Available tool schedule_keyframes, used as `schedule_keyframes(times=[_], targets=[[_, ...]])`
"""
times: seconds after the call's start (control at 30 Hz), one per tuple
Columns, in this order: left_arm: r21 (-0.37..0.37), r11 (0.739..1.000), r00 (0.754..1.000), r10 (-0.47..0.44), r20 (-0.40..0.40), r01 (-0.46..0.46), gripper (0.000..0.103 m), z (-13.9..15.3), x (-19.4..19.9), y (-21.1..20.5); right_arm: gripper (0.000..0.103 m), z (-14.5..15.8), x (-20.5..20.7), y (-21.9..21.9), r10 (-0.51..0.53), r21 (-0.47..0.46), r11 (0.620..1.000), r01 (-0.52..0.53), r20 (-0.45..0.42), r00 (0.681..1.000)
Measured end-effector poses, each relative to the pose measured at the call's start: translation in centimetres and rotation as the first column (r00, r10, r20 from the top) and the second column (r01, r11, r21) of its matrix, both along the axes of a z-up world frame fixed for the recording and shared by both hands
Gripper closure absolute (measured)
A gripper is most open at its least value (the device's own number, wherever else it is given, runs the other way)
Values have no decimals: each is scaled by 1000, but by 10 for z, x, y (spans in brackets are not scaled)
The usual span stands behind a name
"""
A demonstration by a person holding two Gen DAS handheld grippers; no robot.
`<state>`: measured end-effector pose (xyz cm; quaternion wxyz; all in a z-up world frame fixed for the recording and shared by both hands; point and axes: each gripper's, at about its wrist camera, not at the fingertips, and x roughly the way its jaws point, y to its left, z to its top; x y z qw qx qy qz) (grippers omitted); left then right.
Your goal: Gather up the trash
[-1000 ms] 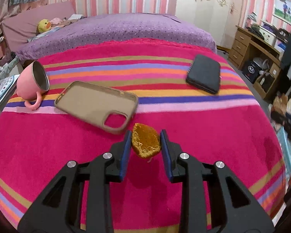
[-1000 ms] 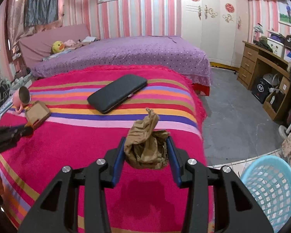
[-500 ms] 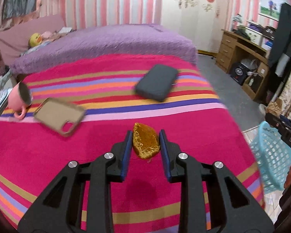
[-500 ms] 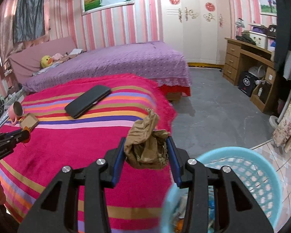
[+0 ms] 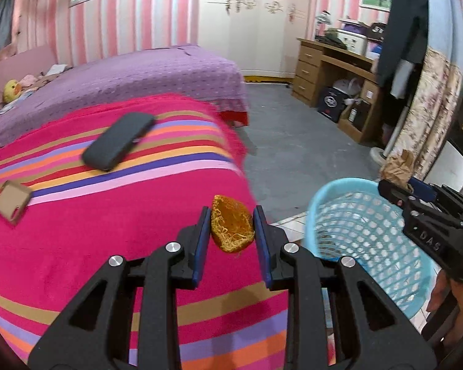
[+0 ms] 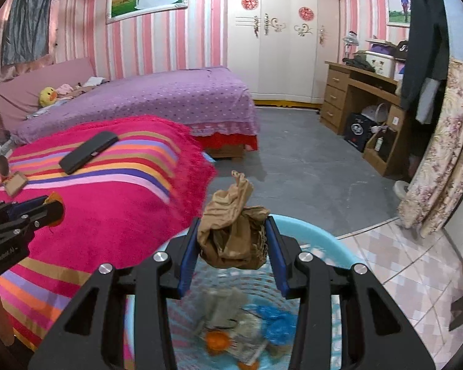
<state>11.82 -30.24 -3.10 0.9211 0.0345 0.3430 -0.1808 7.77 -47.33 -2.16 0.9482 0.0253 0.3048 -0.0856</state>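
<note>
My left gripper (image 5: pixel 231 220) is shut on an orange fruit peel (image 5: pixel 231 228), held over the right edge of the striped blanket (image 5: pixel 77 231). A light blue mesh basket (image 5: pixel 364 234) stands on the floor just right of it. My right gripper (image 6: pixel 233 232) is shut on a crumpled brown paper bag (image 6: pixel 231 237) and hangs above that basket (image 6: pixel 324 237), which holds several bits of trash (image 6: pixel 231 333). In the left wrist view the right gripper (image 5: pixel 395 185) shows over the basket's far rim; in the right wrist view the left gripper (image 6: pixel 51 205) sits at the left edge.
A dark phone (image 5: pixel 118 141), a tan phone case (image 5: pixel 10 202) and a pink mug (image 6: pixel 0 169) lie on the blanket. A purple bed (image 6: pixel 169 98) is behind it. A wooden desk (image 6: pixel 361 98), hanging clothes and a floral curtain (image 6: pixel 441 154) line the right side.
Both grippers have swung right, off the blanket's middle toward the basket. The right one now hangs over the basket; the left one has reached the bed's right edge. Both grips are unchanged.
</note>
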Motion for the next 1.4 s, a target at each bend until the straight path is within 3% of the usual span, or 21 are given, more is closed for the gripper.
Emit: schedule_keyframes(times=[0.2,0.37,0.63,0.67,0.77,0.87,1.13,1.17,1.27,1.4], targets=[[7,998,998,-59,-5,59,76,-7,-10,-47,62,-12,-6,-27,-38,-36,999,37,-37,999],[51,992,993,-115,-8,115,75,-18,-16,-84,62,-17,-17,-51,-82,-13,997,82,-37,996],[41,986,986,-162,-35,163,73,-26,-15,-113,62,-22,-25,-70,-119,-12,993,118,-37,992],[45,985,986,-164,-33,166,68,-27,-15,-115,62,-23,-26,-72,-123,-11,992,123,-37,992],[54,984,985,-171,-32,173,38,-26,-15,-116,62,-22,-31,-78,-137,-2,991,137,-31,990],[69,984,986,-165,-4,165,24,-23,-19,-112,62,-22,-35,-82,-148,5,989,148,-24,989],[79,994,996,-83,21,81,10,-7,-22,-80,60,-22,-33,-75,-122,1,993,122,-18,992],[77,995,997,-71,25,68,9,-5,-24,-74,55,-23,-33,-74,-121,-3,993,121,-19,992],[72,996,998,-53,30,51,7,2,-28,-54,22,-26,-32,-70,-127,-8,992,127,-25,992],[76,997,998,-2,61,-2,6,14,-39,-21,8,-19,-35,-64,-140,-5,990,140,-19,990]])
